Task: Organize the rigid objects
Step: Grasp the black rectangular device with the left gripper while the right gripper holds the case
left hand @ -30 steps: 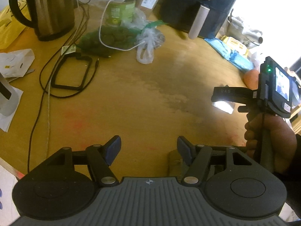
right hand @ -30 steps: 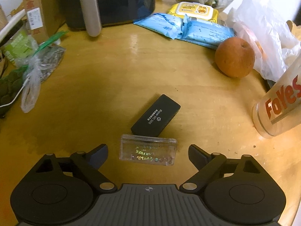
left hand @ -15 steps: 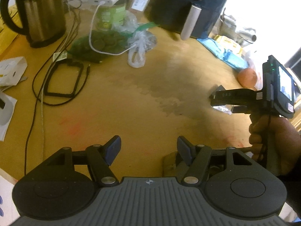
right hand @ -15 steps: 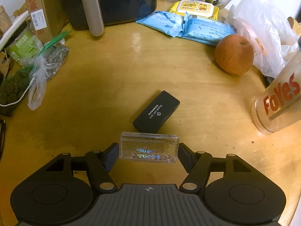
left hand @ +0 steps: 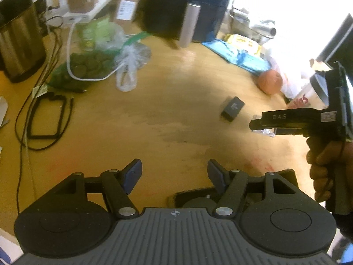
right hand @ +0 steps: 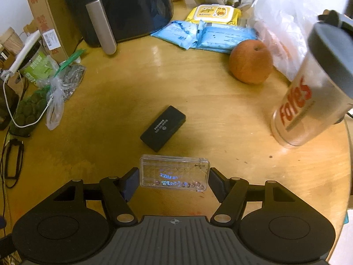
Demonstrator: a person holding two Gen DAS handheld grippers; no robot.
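My right gripper (right hand: 173, 180) is shut on a clear plastic case (right hand: 174, 172) and holds it above the wooden table (right hand: 132, 84). A black rectangular box (right hand: 163, 128) lies flat on the table just beyond the case. In the left wrist view the right gripper (left hand: 262, 124) shows at the right, side on, with the clear case (left hand: 268, 131) between its fingers, and the black box (left hand: 232, 108) lies to its left. My left gripper (left hand: 174, 174) is open and empty over the bare near part of the table.
An orange fruit (right hand: 250, 61), a clear tumbler with red letters (right hand: 308, 101), blue and yellow wipe packs (right hand: 205, 33) and a white plastic bag (right hand: 284, 17) stand at the right. A black air fryer (right hand: 123, 8), bags of snacks (right hand: 42, 95), a kettle (left hand: 17, 39) and cables (left hand: 48, 119) lie left.
My right gripper closed on the clear case and lifted it off the table. The left gripper swung to the right, so the black box came into its view.
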